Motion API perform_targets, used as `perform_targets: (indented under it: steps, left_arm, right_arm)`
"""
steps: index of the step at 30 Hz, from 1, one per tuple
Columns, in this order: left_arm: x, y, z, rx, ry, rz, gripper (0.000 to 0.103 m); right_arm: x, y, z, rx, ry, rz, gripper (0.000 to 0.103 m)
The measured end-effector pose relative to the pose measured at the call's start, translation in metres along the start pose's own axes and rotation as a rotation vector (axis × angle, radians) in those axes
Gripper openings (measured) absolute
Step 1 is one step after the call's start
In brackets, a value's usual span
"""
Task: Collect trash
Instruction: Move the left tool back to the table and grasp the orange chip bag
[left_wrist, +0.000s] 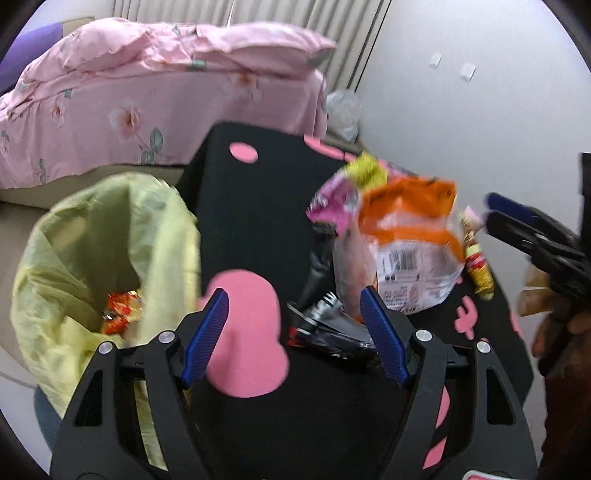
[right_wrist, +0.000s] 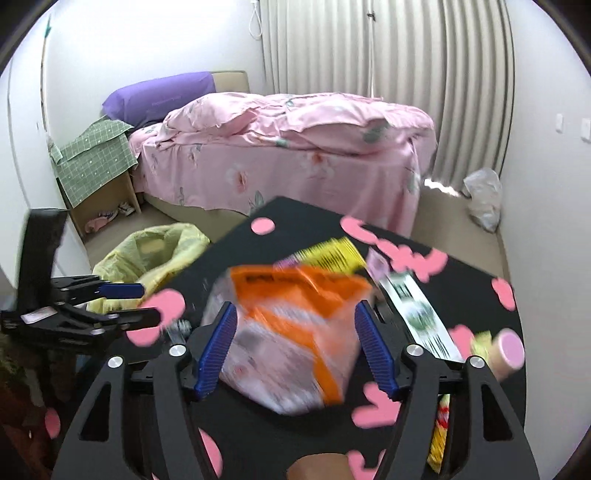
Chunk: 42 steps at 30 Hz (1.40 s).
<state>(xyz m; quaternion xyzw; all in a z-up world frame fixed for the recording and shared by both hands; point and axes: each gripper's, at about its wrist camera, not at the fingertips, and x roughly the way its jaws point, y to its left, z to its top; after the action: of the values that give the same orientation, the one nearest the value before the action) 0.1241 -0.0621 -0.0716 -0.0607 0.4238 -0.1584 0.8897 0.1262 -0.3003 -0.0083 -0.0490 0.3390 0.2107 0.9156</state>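
The right gripper (right_wrist: 295, 347) is spread wide, with the orange snack bag (right_wrist: 295, 332) seen between its fingers, apparently untouched by the pads. The left gripper (left_wrist: 295, 332) is likewise spread, empty, over the table (left_wrist: 251, 206); the yellow trash bag (left_wrist: 92, 240) lies to its left.

The left tongs (left_wrist: 294, 334) and the right tongs (right_wrist: 295, 347) are built alike: black skeletal arms with triangular cut-outs are joined by round silver screws. Each finger is faced with a ribbed blue pad (left_wrist: 205, 338), set along its inner side.
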Motion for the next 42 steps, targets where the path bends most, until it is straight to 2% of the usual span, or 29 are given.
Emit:
perform_targets:
  steps: [3, 5, 8, 10, 12, 14, 17, 20, 29, 32, 34, 38, 40, 42]
  left_arm:
    - [0.011, -0.009, -0.005, -0.003, 0.031, 0.011, 0.062]
    - [0.014, -0.014, -0.009, 0.011, 0.043, 0.011, 0.057]
    - [0.011, -0.019, -0.014, 0.029, 0.053, 0.004, 0.057]
    - [0.006, -0.022, -0.017, 0.035, 0.054, -0.002, 0.057]
    - [-0.003, -0.024, -0.019, 0.034, 0.04, -0.011, 0.057]
    - [-0.011, -0.023, -0.019, 0.032, 0.02, -0.01, 0.057]
    - [-0.023, -0.017, -0.016, 0.012, -0.01, -0.008, 0.057]
    - [-0.032, -0.008, -0.014, -0.01, -0.024, -0.003, 0.057]
    - [-0.033, 0.009, -0.016, -0.081, -0.037, -0.04, 0.057]
    - [-0.03, 0.004, -0.02, -0.075, -0.02, -0.046, 0.057]
    - [-0.033, 0.0, -0.022, -0.058, -0.022, -0.045, 0.057]
    - [-0.037, -0.008, -0.019, -0.033, -0.051, -0.072, 0.058]
    - [-0.031, -0.021, -0.016, 0.008, -0.055, -0.126, 0.061]
    - [-0.023, -0.035, -0.014, 0.055, -0.044, -0.133, 0.061]
  right_arm:
    - [-0.005, -0.012, -0.016, -0.011, 0.046, 0.005, 0.067]
    - [-0.007, -0.016, -0.018, -0.014, 0.035, 0.0, 0.067]
    - [-0.002, -0.019, -0.007, -0.011, 0.014, 0.003, 0.067]
    - [0.009, -0.02, 0.005, 0.003, 0.016, 0.034, 0.067]
    - [0.026, -0.015, 0.02, -0.034, 0.024, 0.067, 0.067]
    - [0.046, -0.008, 0.034, -0.074, 0.037, 0.051, 0.067]
    - [0.078, -0.003, 0.046, -0.105, 0.093, 0.076, 0.067]
    - [0.096, -0.004, 0.038, -0.078, 0.181, 0.084, 0.067]
    - [0.027, 0.003, -0.058, 0.006, 0.249, 0.072, 0.067]
    - [0.011, 0.008, -0.081, -0.005, 0.255, 0.024, 0.067]
    - [0.001, 0.01, -0.088, -0.016, 0.241, -0.01, 0.067]
    - [-0.025, 0.009, -0.085, -0.01, 0.147, -0.093, 0.067]
    - [-0.028, 0.0, -0.085, 0.032, 0.149, -0.117, 0.067]
    - [-0.028, -0.011, -0.088, 0.091, 0.169, -0.135, 0.067]
